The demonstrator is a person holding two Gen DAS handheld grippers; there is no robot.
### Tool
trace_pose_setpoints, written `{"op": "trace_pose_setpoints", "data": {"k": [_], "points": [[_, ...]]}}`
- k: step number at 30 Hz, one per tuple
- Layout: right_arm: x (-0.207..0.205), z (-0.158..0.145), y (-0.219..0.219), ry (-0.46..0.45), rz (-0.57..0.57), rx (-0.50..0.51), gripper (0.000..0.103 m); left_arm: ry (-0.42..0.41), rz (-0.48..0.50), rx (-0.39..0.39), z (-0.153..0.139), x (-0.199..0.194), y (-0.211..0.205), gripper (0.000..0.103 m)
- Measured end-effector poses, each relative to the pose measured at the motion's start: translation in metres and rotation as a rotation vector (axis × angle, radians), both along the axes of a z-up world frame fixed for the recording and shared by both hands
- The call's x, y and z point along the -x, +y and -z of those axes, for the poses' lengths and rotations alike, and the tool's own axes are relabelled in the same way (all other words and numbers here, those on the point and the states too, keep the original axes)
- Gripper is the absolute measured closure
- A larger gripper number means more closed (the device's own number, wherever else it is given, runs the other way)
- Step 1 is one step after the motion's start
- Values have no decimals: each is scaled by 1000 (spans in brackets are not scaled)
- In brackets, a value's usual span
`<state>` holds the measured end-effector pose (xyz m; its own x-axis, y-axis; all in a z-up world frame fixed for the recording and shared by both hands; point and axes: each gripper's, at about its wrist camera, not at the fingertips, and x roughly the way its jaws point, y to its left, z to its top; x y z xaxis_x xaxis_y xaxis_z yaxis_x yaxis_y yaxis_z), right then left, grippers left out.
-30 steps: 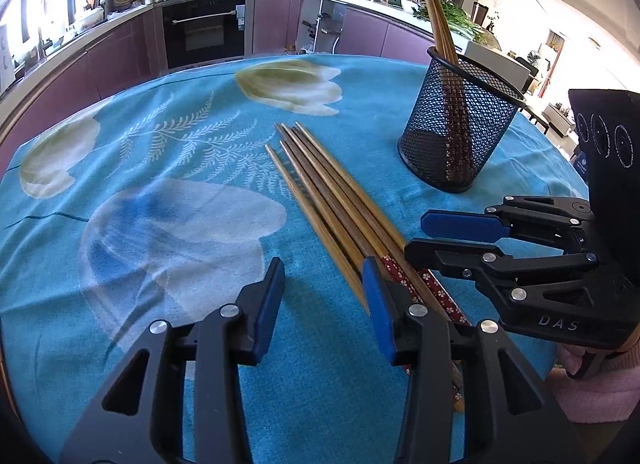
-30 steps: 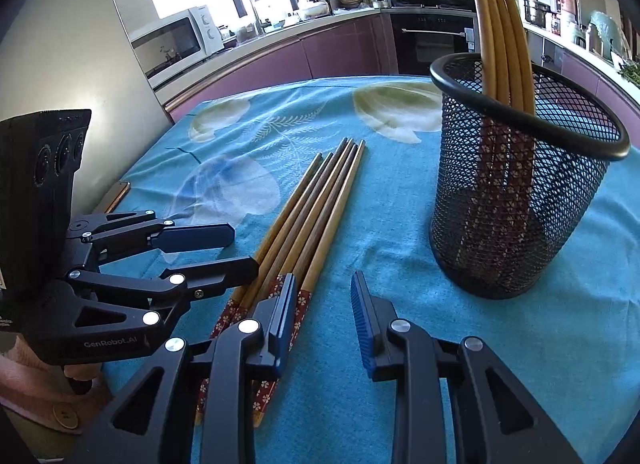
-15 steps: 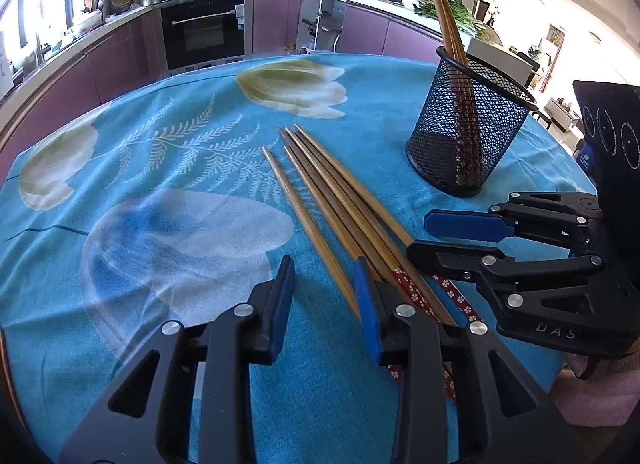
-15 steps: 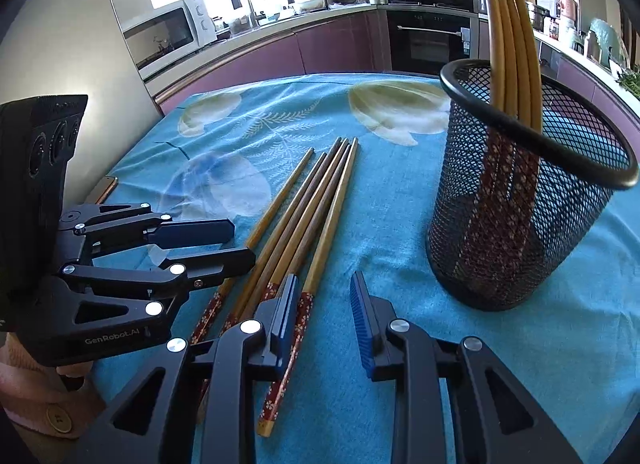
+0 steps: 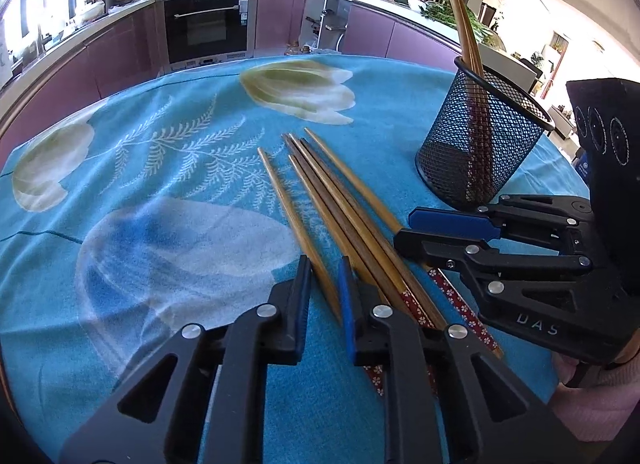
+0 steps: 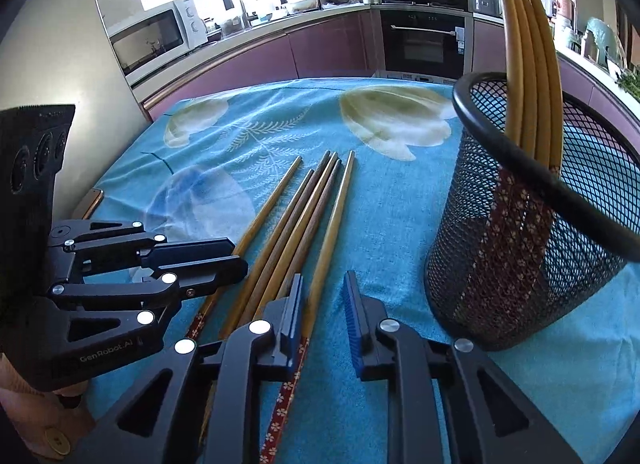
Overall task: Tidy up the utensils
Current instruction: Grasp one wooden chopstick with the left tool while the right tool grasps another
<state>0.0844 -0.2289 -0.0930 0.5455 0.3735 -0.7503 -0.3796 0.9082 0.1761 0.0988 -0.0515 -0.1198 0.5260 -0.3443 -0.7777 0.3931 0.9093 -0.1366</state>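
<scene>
We see six slim wooden chopsticks (image 5: pixel 340 223) lying side by side on the table, smooth and tapered, their thick ends wrapped in red with small white flowers. Just beside them stands a round black wire-mesh cup (image 5: pixel 480 151), upright, with several more chopsticks leaning inside it against the rim. The left claw (image 5: pixel 324 284) has black angular arms and ribbed blue pads; its jaws are closing, narrow now, with the outermost chopstick, the one farthest from the cup, between them, the pads not yet pressing it. The right claw (image 6: pixel 322 296) matches it in build; its jaws are closing too, around the chopstick nearest the cup, one pad at the wood and a gap at the other. The tablecloth (image 5: pixel 160 183) is soft, woven, bright blue, printed with pale tulips and feathery leaves. Beyond the cup, a curved kitchen counter (image 6: pixel 260 39) with plum-coloured doors carries a white microwave (image 6: pixel 156 37), and a black oven (image 5: pixel 208 23) is built in.
</scene>
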Motion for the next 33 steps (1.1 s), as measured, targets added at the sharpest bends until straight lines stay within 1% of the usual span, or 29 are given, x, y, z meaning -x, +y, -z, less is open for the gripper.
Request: {"op": "trace_pose_setpoints", "data": {"k": [2,6,10,13,17,25,29,33], "points": [[-1,1,-4,11,11,-26,94,1,-9,6,0,1,1,90],[-1,2,-10,23,32,-68,97,8,-31,25,1,2,4,93],[1,0,-17,20,48,-95,97,3,-47,28,-1,5,5,94],[4,-4,-19,10,45,-110,97,-3,-55,45,-4,7,9,96],[10,-10,-20,-2,13,-130,97,-15,-31,56,-10,14,9,96],[12,-6,-14,25,-35,-77,97,5,11,37,-3,17,5,96],[10,-3,-6,32,-48,-37,95,7,24,15,-1,15,3,95],[8,-2,-3,22,-51,-16,95,13,35,1,2,11,1,94]]}}
